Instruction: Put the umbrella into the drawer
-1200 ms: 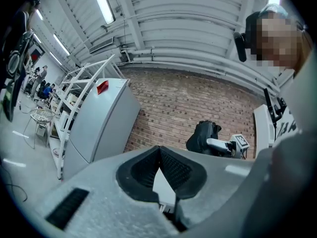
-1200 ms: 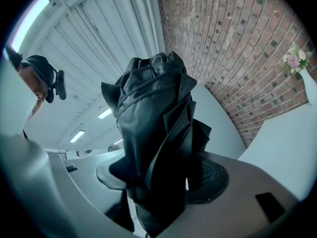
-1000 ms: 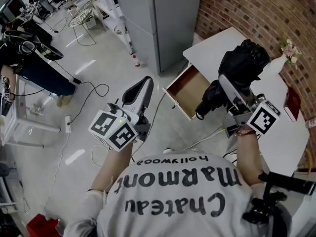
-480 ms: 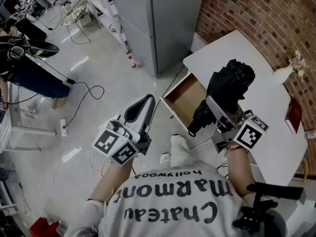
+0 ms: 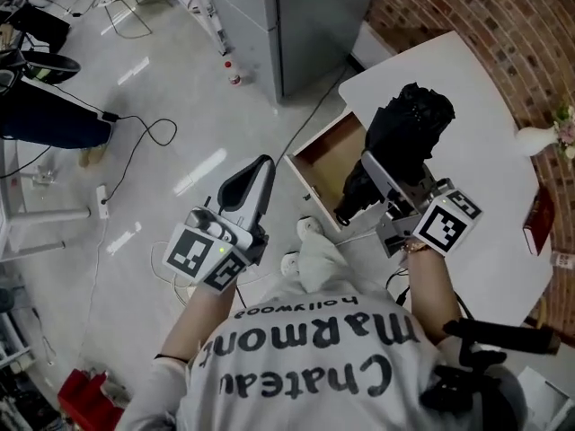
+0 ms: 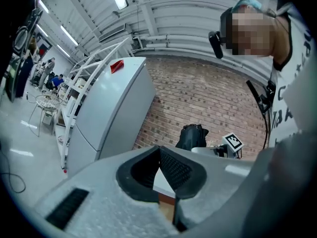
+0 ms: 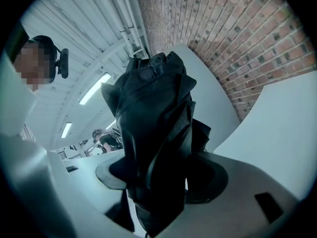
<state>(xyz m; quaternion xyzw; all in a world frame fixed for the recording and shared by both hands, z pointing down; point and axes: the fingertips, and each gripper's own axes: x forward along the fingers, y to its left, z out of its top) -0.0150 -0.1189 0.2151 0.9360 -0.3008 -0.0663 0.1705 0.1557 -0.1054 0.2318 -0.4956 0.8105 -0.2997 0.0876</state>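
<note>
A black folded umbrella (image 5: 406,126) is held in my right gripper (image 5: 375,171), which is shut on its lower part. It fills the right gripper view (image 7: 153,118), bunched between the two fingers (image 7: 210,175). Its handle end (image 5: 349,208) hangs over the right front corner of the open wooden drawer (image 5: 325,153), which looks empty. The drawer sticks out from the white table (image 5: 467,79). My left gripper (image 5: 262,163) is shut on nothing over the floor, left of the drawer. In the left gripper view its pads (image 6: 171,167) meet at the tip, with the umbrella (image 6: 192,137) beyond.
A tall grey cabinet (image 5: 296,12) stands behind the drawer against the brick wall (image 5: 503,16). A white vase (image 5: 537,138) and a red book (image 5: 537,219) lie on the table's right side. Cables (image 5: 148,137) run over the floor at left. A white shoe (image 5: 314,251) shows below the drawer.
My right gripper has carried the umbrella left and down, from above the tabletop to the drawer's front corner. The left gripper has kept its place beside the drawer.
</note>
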